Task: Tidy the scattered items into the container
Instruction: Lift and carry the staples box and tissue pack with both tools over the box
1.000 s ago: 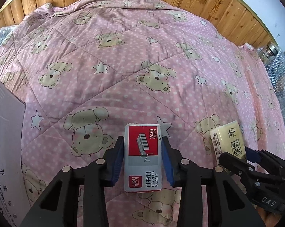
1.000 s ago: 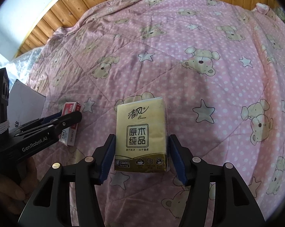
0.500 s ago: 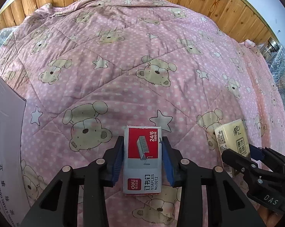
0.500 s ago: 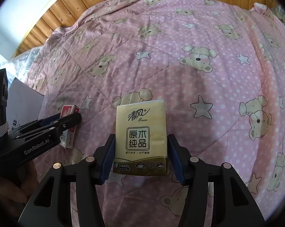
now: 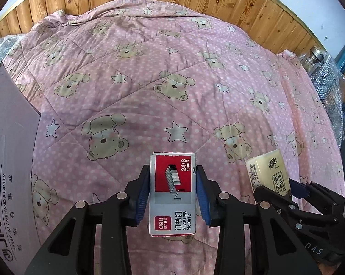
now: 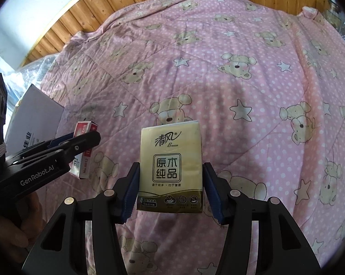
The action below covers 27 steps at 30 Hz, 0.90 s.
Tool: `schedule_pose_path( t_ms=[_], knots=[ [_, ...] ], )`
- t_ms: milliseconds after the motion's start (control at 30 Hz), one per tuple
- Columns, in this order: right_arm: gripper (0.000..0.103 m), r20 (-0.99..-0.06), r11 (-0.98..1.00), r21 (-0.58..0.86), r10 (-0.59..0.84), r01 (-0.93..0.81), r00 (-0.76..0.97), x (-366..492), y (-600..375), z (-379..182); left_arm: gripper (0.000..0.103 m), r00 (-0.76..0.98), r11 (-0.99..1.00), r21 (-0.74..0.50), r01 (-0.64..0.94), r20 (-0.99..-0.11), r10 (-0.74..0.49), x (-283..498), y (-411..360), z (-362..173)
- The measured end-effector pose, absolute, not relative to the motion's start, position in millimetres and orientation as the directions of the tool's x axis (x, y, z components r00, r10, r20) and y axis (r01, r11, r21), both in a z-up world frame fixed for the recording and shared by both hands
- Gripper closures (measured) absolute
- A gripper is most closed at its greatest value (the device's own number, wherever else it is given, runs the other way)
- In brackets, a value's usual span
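The left gripper point(image 5: 173, 190) is clamped on the staples box point(image 5: 172, 192), the right gripper point(image 6: 170, 189) on the tissue pack point(image 6: 171, 167); both are lifted over the quilt point(image 5: 149, 80); the cardboard box point(image 5: 9, 160) sits left of the left gripper; the soft pack could squeeze out of its pinch, or the two grippers could bump at the opening; one staples box, one tissue pack, one container

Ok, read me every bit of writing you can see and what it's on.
Staple box: "deli", "STAPLES No.0012", "24/6", "1000".
Tissue pack: "清风", "Breeze", "原木纯品"; bottom small print unreadable.
Cardboard box: "JiAYE", "佳业", "HAVING A FAMILY AND A CAREER".
Left gripper: "GenRobot.AI".
Right gripper: "DAS".
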State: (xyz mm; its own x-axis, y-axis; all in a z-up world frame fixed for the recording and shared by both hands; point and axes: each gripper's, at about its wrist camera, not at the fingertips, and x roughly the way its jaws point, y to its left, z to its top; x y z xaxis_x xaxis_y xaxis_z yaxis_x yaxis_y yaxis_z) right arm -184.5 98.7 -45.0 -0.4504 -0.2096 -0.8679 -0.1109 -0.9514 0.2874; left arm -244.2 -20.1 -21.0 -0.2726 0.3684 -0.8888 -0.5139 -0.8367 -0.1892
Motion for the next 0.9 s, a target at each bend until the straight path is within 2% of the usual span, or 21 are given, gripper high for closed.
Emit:
schedule_pose_path(
  t_ms=[900],
  knots=[
    [0.047,-0.854,-0.957,0.278,-0.207,-0.082,-0.477,-110,65,-18,0.064,-0.297,-0.809,-0.263,-0.525,-0.834,0.464,-178,-63,25]
  ],
)
